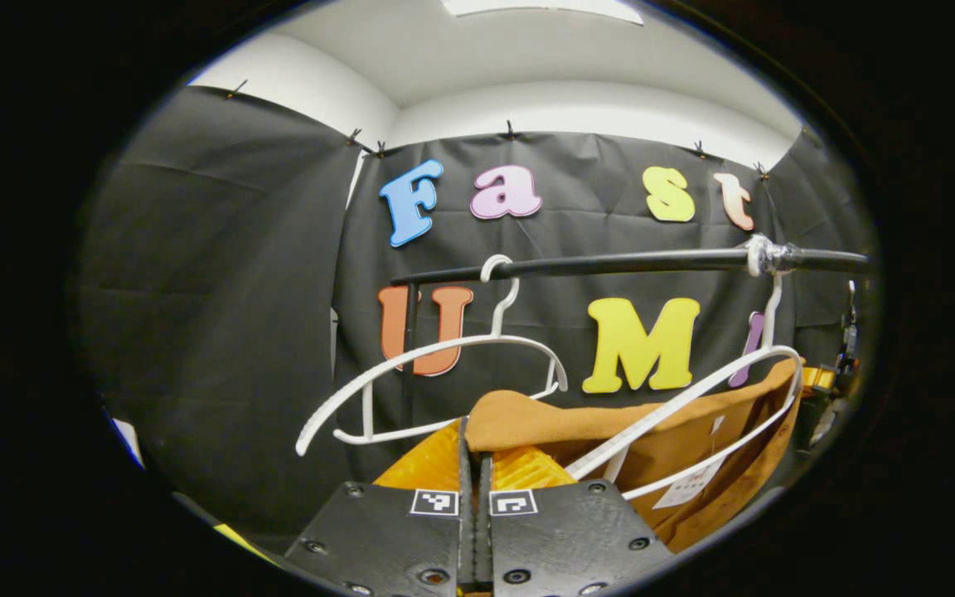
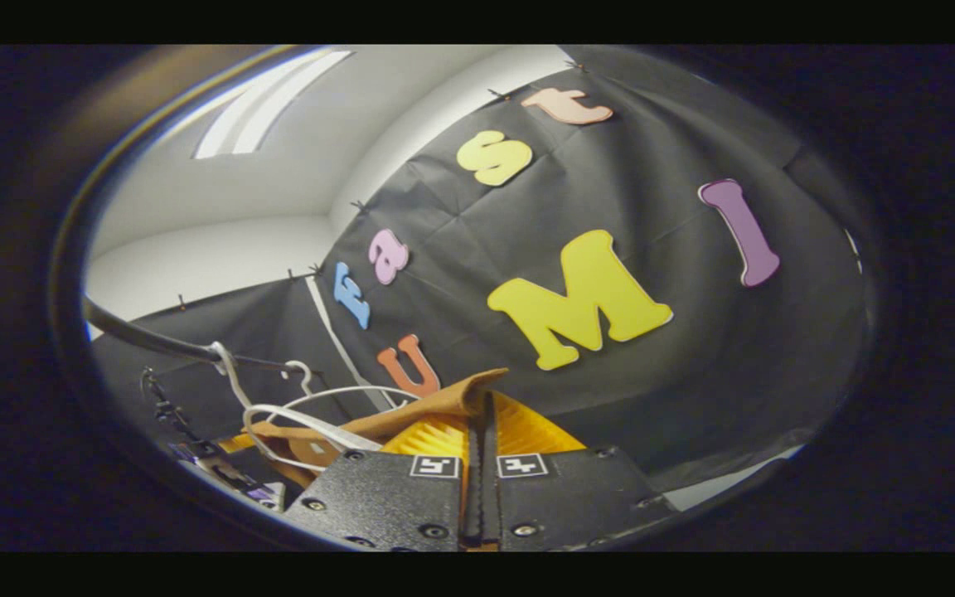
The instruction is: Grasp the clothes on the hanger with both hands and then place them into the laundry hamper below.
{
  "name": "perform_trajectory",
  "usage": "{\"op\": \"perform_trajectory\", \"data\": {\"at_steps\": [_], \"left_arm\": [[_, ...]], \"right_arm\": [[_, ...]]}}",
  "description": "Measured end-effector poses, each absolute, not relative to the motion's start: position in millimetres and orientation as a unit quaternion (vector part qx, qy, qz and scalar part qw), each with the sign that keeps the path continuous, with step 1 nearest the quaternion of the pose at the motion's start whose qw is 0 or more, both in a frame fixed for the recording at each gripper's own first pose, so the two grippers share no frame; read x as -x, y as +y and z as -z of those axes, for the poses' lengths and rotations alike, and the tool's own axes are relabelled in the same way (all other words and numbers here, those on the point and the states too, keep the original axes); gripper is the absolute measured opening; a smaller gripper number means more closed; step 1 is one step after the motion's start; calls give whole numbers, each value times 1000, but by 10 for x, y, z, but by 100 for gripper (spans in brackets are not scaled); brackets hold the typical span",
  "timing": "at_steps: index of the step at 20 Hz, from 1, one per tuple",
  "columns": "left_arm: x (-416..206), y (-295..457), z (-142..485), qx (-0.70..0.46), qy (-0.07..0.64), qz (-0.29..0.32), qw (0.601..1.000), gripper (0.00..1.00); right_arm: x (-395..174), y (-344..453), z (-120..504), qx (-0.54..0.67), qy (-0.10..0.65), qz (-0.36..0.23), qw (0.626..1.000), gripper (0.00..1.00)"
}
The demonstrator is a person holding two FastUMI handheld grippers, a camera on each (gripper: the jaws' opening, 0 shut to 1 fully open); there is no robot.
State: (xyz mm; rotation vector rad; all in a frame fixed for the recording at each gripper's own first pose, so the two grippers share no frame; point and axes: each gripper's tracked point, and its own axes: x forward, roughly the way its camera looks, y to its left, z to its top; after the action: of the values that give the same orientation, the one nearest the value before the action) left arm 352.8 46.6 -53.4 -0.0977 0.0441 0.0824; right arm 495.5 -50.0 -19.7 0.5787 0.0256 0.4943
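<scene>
In the left gripper view the left gripper point(image 1: 475, 452) is clamped on a fold of the brown garment point(image 1: 693, 431), low and right of centre, draped over a white hanger point(image 1: 685, 406) on the black rail point(image 1: 610, 264), so it can be drawn off. In the right gripper view the right gripper point(image 2: 483, 414) is pinched on the same cloth, low at centre. An empty hanger point(image 1: 436, 365) hangs at centre left.

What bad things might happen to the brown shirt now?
The brown garment is pinched by both grippers, left gripper and right gripper, but still drapes over the white hanger. Pulling down could drag that hanger off the black rail. Each holds just an edge, so cloth may slip free.
</scene>
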Motion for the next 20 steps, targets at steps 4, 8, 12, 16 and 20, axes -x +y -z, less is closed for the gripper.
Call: {"op": "perform_trajectory", "data": {"at_steps": [4, 8, 12, 16, 20], "left_arm": [[-3629, 482, 250, 18, 4, -34, 999, 0], [-3759, 497, 37, 10, -7, -26, 1000, 0], [-3803, 506, 105, 5, -3, -20, 1000, 0], [-3814, 559, 421, 39, 19, -9, 999, 3], [-3841, 684, 685, 81, 34, 6, 996, 0]], "right_arm": [[-5007, -577, 8, -251, -12, -233, 940, 3], [-5062, -595, -170, -251, -28, -236, 939, 3], [-5181, -542, -88, -230, -18, -239, 943, 3], [-5289, -384, 154, -262, 19, -271, 926, 4], [-5385, -225, 552, -310, 82, -321, 891, 3]]}}
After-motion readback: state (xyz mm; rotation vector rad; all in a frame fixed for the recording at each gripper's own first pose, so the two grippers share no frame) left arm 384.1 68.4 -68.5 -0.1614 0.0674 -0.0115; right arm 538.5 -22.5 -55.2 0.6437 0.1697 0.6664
